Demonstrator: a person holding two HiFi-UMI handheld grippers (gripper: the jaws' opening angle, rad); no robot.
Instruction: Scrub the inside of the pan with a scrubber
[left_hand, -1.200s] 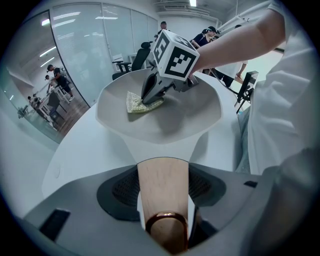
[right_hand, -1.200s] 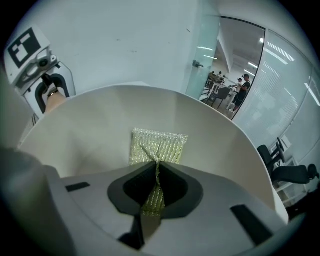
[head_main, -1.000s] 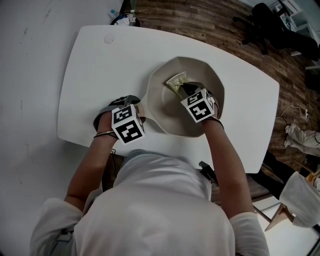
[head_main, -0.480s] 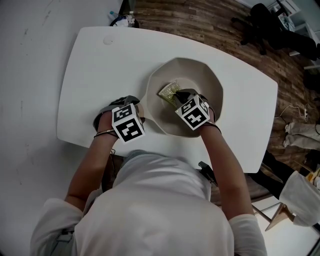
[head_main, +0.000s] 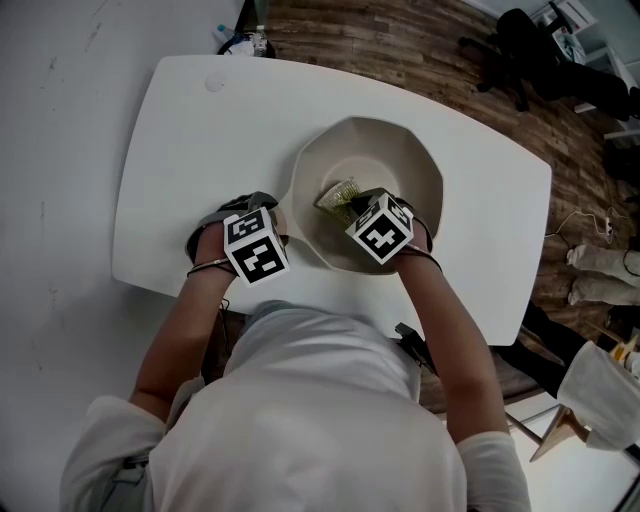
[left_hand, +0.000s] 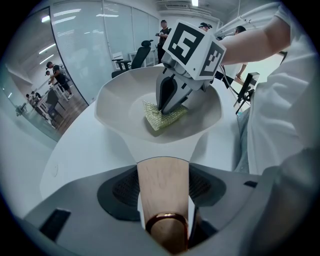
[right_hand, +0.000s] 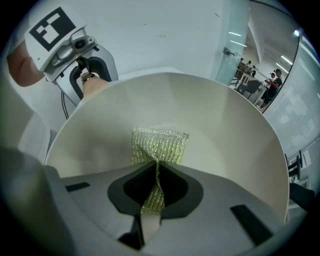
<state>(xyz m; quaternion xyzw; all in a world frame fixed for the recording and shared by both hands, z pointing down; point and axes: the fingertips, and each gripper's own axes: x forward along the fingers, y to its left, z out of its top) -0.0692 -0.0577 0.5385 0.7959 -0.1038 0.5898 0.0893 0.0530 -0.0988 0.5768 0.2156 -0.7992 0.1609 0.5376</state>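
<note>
A white pan (head_main: 400, 135) stands on the white table (head_main: 180, 150). Its wooden handle (left_hand: 162, 185) with a copper ring lies between the jaws of my left gripper (left_hand: 163, 172), which is shut on it; in the head view this gripper (head_main: 280, 222) sits at the pan's left side. My right gripper (head_main: 352, 203) reaches down into the pan, shut on a yellow-green mesh scrubber (right_hand: 159, 145). The scrubber (head_main: 338, 192) presses flat on the pan's floor, left of centre. From the left gripper view the scrubber (left_hand: 162, 117) shows under the right gripper (left_hand: 167, 107).
The table's near edge runs just below both hands. A bottle (head_main: 255, 38) stands beyond the table's far-left edge, on the wooden floor. A black chair (head_main: 530, 50) is at the far right. People stand far off behind glass walls.
My right gripper has slid the scrubber across the pan's floor toward the left and nearer to the body. The left gripper and the pan handle have stayed put.
</note>
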